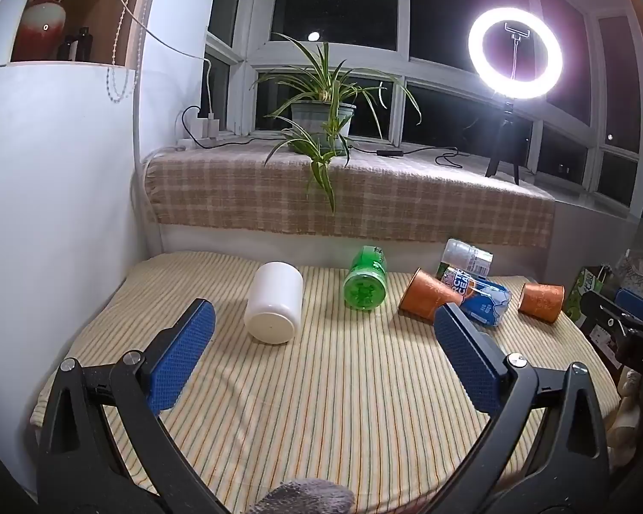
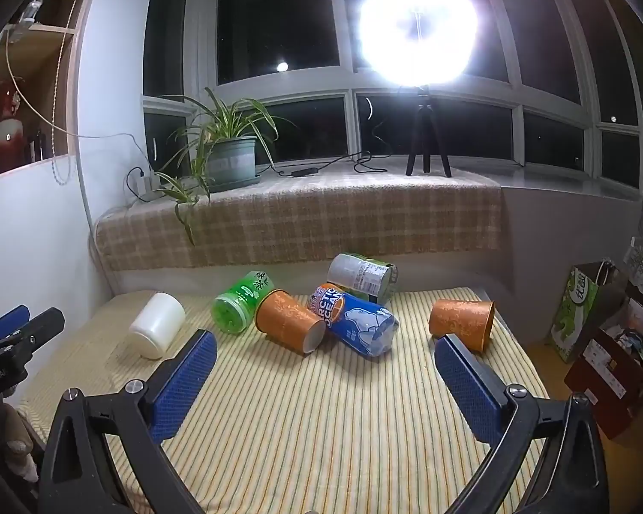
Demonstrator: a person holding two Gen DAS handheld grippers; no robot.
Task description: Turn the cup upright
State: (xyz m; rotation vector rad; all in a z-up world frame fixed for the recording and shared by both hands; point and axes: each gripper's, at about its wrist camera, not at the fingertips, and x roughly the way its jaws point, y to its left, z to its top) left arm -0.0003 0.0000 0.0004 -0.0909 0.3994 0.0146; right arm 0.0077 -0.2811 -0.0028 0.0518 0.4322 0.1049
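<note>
Several cups and cans lie on their sides on the striped cloth [image 1: 343, 385]. A white cup [image 1: 274, 302] [image 2: 157, 324] lies at the left. Two orange cups lie further right, one [image 1: 426, 295] [image 2: 289, 322] against a blue can [image 1: 480, 297] [image 2: 360, 321], the other [image 1: 541, 297] [image 2: 462, 319] alone at the right. My left gripper [image 1: 321, 330] is open and empty, above the cloth in front of the white cup. My right gripper [image 2: 326, 357] is open and empty, in front of the orange cups. The left gripper also shows at the left edge of the right wrist view [image 2: 17, 334].
A green bottle [image 1: 364, 282] [image 2: 241, 302] and a silver-green can [image 1: 467, 259] [image 2: 362, 276] lie on their sides near the back. Behind is a checked ledge [image 1: 351, 197] with a potted plant [image 1: 321, 122] and a ring light [image 1: 514, 53]. Bags and boxes [image 2: 600, 334] stand at the right.
</note>
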